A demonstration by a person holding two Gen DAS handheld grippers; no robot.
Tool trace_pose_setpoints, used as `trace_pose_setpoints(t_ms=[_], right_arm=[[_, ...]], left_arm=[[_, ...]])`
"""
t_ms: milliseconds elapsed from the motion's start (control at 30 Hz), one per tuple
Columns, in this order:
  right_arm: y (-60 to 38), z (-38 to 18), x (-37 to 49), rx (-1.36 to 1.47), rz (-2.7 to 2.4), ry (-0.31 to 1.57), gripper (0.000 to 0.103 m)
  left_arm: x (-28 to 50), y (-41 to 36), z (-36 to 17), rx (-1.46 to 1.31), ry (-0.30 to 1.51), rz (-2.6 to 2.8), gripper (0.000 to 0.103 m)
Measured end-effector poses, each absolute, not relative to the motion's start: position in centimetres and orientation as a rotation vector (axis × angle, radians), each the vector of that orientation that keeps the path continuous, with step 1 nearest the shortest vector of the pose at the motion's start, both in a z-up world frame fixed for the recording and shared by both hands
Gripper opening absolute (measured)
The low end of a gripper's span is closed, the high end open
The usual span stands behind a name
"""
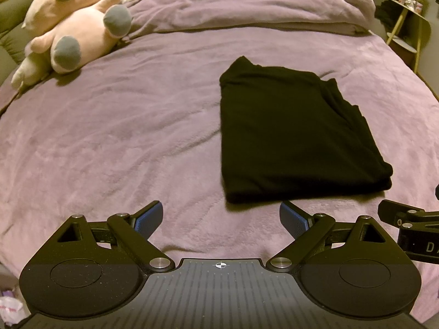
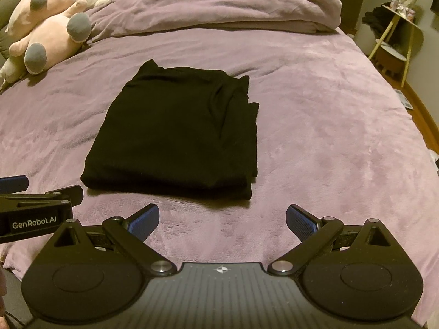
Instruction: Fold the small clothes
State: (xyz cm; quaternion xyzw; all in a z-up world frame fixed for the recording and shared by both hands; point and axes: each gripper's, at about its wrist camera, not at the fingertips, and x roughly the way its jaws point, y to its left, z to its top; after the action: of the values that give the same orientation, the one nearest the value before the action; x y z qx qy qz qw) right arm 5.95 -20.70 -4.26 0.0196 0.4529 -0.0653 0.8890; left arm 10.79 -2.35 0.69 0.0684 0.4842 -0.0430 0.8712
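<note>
Black folded garment (image 1: 296,134) lies just ahead of both gaping, empty claws: left claw (image 1: 221,220), right claw (image 2: 222,223).

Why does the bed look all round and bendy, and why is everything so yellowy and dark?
Left wrist view: the fisheye lens curves the purple bed at its edges; dim warm light hides folds in the black garment. Right wrist view: the same curving, and a soft shadow under the garment's near edge; the pink plush toy looks slightly soft.

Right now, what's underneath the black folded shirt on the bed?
The black shirt lies flat on the purple blanket, which shows all around it. Whatever lies beneath the cloth is hidden. Both the left gripper and the right gripper are open, near its front edge.
</note>
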Motion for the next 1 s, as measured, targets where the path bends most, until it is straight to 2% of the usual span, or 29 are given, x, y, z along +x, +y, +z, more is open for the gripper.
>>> trace_pose_setpoints(t_ms=[1000], right_arm=[[-20.84,-4.07,5.76,0.051,-0.137,0.932,0.099]], left_arm=[[10.68,-2.55,0.89,0.135,1.014,-0.099,0.096]])
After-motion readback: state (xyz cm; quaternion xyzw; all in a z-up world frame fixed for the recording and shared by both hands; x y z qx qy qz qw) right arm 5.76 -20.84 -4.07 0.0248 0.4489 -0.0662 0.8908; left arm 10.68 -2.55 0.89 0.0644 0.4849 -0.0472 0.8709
